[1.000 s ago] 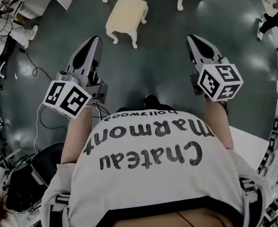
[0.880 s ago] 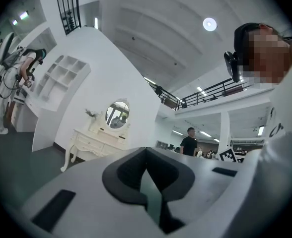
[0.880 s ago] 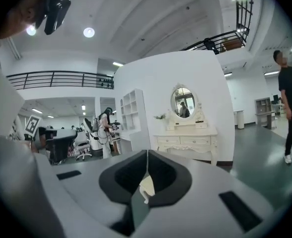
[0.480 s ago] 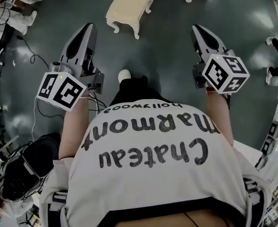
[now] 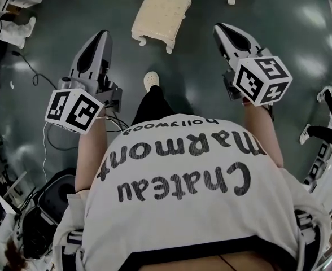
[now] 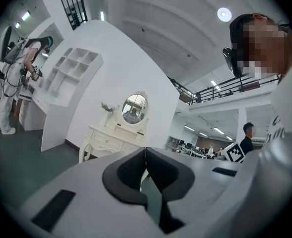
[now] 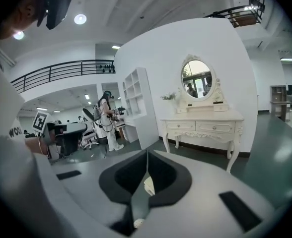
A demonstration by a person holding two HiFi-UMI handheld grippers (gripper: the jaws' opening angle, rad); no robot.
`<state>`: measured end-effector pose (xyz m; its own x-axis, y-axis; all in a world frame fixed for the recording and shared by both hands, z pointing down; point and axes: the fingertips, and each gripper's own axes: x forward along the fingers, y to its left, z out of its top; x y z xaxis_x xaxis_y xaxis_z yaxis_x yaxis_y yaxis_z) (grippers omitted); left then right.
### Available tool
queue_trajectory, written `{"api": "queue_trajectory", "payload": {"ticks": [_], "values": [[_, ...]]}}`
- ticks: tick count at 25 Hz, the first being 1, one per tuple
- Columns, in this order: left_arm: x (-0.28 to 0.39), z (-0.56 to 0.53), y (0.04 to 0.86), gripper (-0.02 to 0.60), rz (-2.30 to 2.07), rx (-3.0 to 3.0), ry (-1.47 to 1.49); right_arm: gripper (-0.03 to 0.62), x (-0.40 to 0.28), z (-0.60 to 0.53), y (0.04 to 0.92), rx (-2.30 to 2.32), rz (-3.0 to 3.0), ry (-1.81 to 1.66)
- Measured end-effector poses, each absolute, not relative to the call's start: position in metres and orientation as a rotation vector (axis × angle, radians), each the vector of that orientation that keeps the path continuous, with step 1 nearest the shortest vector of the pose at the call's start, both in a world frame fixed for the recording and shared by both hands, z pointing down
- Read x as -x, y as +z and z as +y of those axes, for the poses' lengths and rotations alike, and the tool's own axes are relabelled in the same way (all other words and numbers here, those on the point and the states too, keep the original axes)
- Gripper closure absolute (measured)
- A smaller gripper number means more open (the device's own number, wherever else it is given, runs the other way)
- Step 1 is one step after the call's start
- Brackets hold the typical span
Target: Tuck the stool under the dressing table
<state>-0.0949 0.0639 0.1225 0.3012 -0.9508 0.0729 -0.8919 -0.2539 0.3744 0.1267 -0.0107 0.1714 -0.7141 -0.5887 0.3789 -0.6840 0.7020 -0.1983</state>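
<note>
From the head view, the left gripper (image 5: 101, 34) and the right gripper (image 5: 217, 27) both reach forward over the dark floor (image 5: 200, 66), jaws pressed together and holding nothing. The cream stool (image 5: 161, 10) stands on the floor ahead of the person, between the two tips but clear of both, with one white shoe (image 5: 151, 81) just behind it. In the left gripper view, the left gripper (image 6: 145, 149) has its pads meeting with no gap, and the white dressing table (image 6: 111, 139) with its oval mirror (image 6: 134, 108) stands against the wall beyond. In the right gripper view, the right gripper (image 7: 147, 154) is likewise closed and empty, and the dressing table (image 7: 203, 128) stands well off on the floor.
</note>
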Motion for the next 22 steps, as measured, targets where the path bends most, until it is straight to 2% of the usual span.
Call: {"api": "queue_trajectory", "payload": {"ticks": [6,11,16,22], "values": [[0.179,-0.022,0.138,0.558,-1.62,-2.226,-0.182,0.568,-0.049,-0.105,0.184,-1.075,-2.573,0.506],[0.217,-0.085,0.193,0.558,-1.544,-2.204,-0.051,0.566,-0.024,-0.148,0.232,-1.155,-2.477,0.627],[0.208,-0.112,0.271,0.558,-1.394,-2.195,0.111,0.566,-0.027,-0.151,0.322,-1.084,-2.276,0.774],[0.197,-0.126,0.395,0.558,-1.291,-2.148,0.381,0.566,-0.039,-0.146,0.488,-0.948,-1.897,1.02]]}}
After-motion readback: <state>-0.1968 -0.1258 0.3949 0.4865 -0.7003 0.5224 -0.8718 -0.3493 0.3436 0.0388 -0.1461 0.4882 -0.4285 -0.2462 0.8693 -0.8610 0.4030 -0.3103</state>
